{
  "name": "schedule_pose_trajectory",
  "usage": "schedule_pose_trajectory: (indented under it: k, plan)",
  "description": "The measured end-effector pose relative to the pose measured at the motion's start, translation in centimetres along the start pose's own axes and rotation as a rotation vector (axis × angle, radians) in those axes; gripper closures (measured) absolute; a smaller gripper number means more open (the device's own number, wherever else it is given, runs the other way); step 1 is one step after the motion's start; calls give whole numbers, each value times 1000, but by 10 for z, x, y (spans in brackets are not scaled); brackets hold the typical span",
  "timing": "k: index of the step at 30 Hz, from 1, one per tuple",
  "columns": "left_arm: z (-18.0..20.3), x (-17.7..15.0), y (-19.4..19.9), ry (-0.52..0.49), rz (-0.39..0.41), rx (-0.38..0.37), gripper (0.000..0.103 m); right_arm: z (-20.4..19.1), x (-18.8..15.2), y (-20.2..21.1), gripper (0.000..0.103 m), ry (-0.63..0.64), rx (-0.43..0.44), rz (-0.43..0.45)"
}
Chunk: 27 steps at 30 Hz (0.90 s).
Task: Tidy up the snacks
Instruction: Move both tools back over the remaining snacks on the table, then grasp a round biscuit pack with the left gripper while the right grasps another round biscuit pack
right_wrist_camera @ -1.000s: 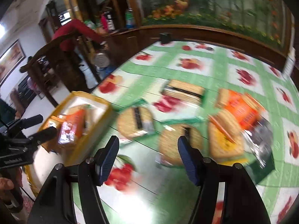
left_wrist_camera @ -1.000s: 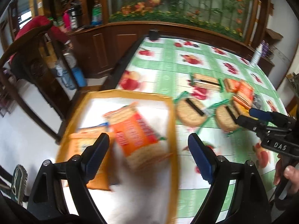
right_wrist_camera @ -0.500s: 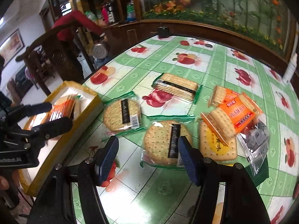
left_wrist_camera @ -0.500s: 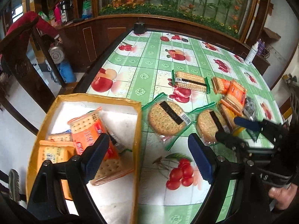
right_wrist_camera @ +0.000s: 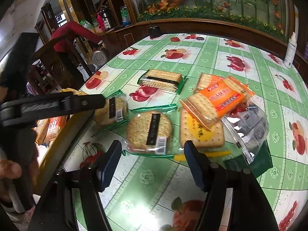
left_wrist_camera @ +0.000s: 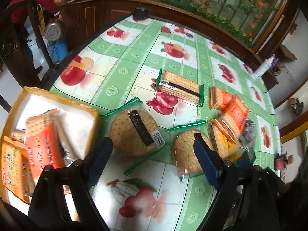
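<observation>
Worktop (left_wrist_camera: 134,57): glossy green-and-white checked cloth printed with fruit, set against a curved dark wood panel topped by a floral mural. A wooden chair and a person in a red sleeve stand at 10 o'clock in both views.

Left wrist view, left to right. Yellow-rimmed box (left_wrist_camera: 57,98) at 8 o'clock, holding orange cracker packs (left_wrist_camera: 41,144). Left gripper (left_wrist_camera: 152,159): jaws released, nothing between the pads, hanging over the first round biscuit pack (left_wrist_camera: 134,132), clear wrap with green ends, black label strip running from 11 to 5 o'clock. Second round pack (left_wrist_camera: 184,150) just beside it at 3 o'clock, partly behind the right finger. Rectangular cracker pack (left_wrist_camera: 180,88) at 1 o'clock, long axis 10 to 4.

Right wrist view. Right gripper (right_wrist_camera: 152,157): jaws opening, empty, the second round pack (right_wrist_camera: 149,130) just ahead of the pads, label running 12 to 6. Square yellow-label cracker pack (right_wrist_camera: 201,132) at its right, an orange pack (right_wrist_camera: 217,98) lying tilted on top, a clear silver-printed bag (right_wrist_camera: 248,127) furthest right.
</observation>
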<state>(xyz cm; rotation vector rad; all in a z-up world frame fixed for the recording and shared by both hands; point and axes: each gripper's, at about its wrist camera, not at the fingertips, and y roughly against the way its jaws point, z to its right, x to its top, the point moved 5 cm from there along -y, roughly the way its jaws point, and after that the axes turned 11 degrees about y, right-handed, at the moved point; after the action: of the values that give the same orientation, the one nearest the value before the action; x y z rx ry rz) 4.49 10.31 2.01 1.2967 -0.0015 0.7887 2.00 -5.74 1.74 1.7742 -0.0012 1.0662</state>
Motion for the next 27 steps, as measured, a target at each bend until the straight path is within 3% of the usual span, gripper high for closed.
schedule_pose_trajectory:
  k: [5, 9, 15, 18, 21, 27]
  plan:
    - [-8, 2, -24, 45, -26, 65, 17, 11, -8, 0, 35, -27, 20, -5]
    - [-14, 7, -36, 118, -36, 74, 17, 16, -10, -1, 34, -43, 43, -2]
    - [-14, 15, -50, 81, -1, 159, 15, 15, -8, -11, 34, -36, 56, -32]
    - [-14, 18, -57, 84, -12, 169, 13, 12, -5, -16, 34, -33, 60, -40]
    - [-8, 15, -66, 22, -47, 197, 9, 3, 1, -24, 34, -12, 51, -51]
    - [-8, 15, -66, 20, -61, 179, 9, -12, 8, -51, 32, 47, 11, -115]
